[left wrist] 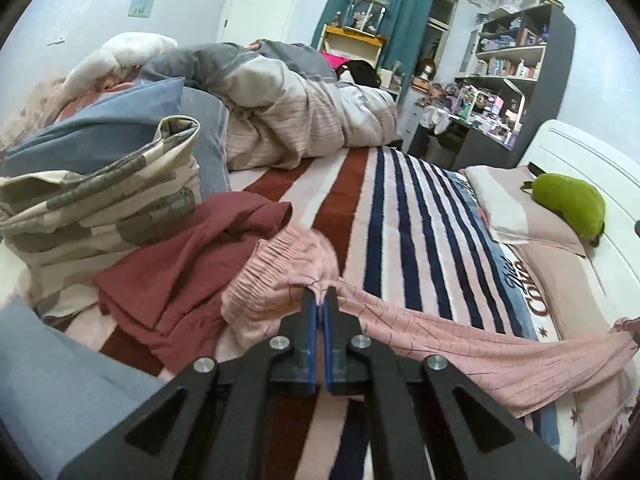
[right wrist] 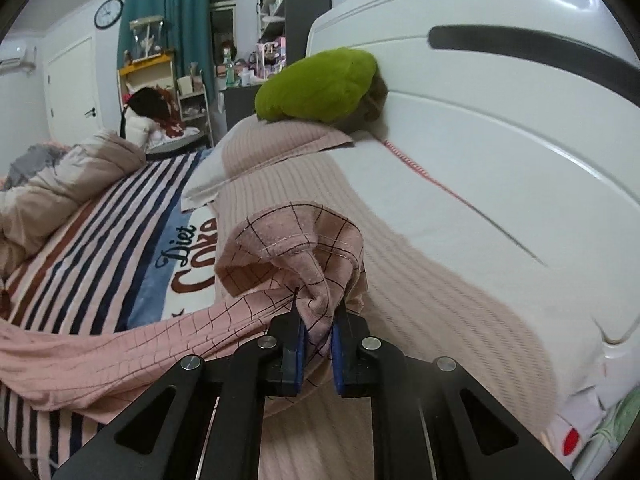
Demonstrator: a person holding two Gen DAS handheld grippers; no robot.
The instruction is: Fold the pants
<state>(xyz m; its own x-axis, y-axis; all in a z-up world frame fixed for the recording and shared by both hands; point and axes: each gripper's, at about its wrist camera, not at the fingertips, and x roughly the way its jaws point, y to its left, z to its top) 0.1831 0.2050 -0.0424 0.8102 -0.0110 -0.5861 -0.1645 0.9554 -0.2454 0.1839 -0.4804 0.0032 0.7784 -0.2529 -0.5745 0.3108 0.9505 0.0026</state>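
Left wrist view: the left tool (left wrist: 319,295) is clamped tight on the pink checked pants (left wrist: 460,344) just beside the gathered waistband (left wrist: 280,256), cloth stretched across the striped blanket (left wrist: 420,220). A maroon garment (left wrist: 192,264) lies beside the pants.

Right wrist view: the right tool (right wrist: 318,308) is pinched onto a bunched cuff of the pants (right wrist: 288,248), near the blanket's edge (right wrist: 100,216), below the green plush (right wrist: 320,84).

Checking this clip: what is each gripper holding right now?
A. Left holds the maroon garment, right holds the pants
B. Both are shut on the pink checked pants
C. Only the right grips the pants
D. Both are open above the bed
B: the left gripper pinches the pink checked pants beside the elastic waistband, and the right gripper clamps bunched fabric at a hem.
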